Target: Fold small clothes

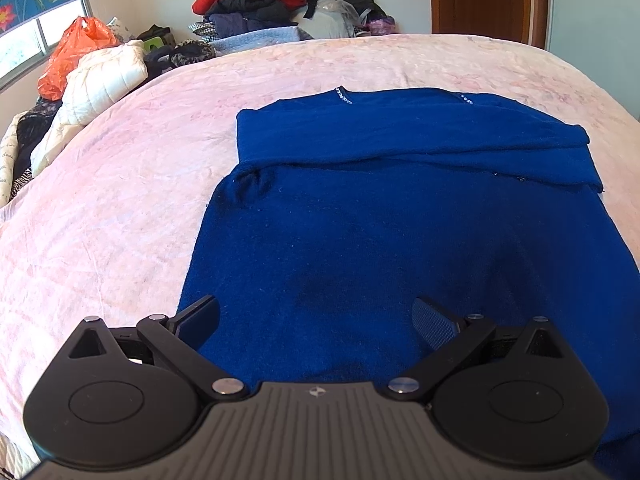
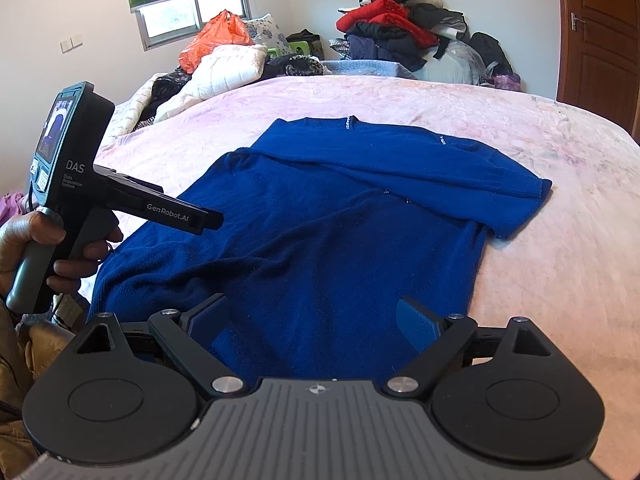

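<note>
A dark blue knit sweater [image 1: 400, 232] lies flat on the pink bedspread [image 1: 112, 200], its sleeves folded across the chest and its hem toward me. My left gripper [image 1: 316, 320] hovers over the hem, open, with nothing between its fingers. In the right wrist view the same sweater [image 2: 320, 240] fills the middle. My right gripper [image 2: 316, 320] stands open above the sweater's lower part, holding nothing. The left gripper [image 2: 208, 220] shows there from the side, held by a hand [image 2: 24, 240] over the sweater's left edge.
A heap of clothes [image 2: 400, 36] with a red garment is piled at the far end of the bed. An orange plastic bag [image 2: 216, 40] and a white quilted jacket [image 2: 224, 68] lie at the far left. A wooden door [image 2: 600, 40] stands at right.
</note>
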`<state>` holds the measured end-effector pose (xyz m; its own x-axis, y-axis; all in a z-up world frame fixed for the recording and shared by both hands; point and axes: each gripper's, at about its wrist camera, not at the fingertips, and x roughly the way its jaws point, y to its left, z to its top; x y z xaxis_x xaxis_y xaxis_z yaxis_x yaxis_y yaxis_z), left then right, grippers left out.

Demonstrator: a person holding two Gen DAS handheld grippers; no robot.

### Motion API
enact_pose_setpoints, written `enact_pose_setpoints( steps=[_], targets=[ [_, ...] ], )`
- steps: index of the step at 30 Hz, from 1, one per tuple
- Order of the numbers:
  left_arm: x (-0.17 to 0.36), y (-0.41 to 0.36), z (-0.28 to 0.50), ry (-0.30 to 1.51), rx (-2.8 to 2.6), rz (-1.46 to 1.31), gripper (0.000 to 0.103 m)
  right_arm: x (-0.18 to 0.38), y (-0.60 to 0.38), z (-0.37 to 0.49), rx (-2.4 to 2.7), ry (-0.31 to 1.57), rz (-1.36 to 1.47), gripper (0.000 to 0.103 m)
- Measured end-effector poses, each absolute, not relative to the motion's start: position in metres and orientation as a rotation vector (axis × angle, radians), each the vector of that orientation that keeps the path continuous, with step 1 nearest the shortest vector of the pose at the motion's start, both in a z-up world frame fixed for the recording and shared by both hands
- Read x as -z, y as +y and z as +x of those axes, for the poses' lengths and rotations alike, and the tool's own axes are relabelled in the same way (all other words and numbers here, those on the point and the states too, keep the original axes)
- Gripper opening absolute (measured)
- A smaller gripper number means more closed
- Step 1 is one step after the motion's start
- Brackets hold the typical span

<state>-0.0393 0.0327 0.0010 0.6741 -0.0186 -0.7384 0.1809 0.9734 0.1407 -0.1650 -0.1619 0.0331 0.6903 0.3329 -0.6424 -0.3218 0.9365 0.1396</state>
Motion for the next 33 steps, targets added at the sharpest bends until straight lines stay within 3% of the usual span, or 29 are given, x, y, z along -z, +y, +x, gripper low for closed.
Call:
enact_pose_setpoints(
  steps=[33],
  targets=[
    [0.006,0.049,-0.046,0.83,0.109,0.212,0.103,-0.022,-0.185,-0.171,-0.317,0.775,0.045,0.092]
  ],
)
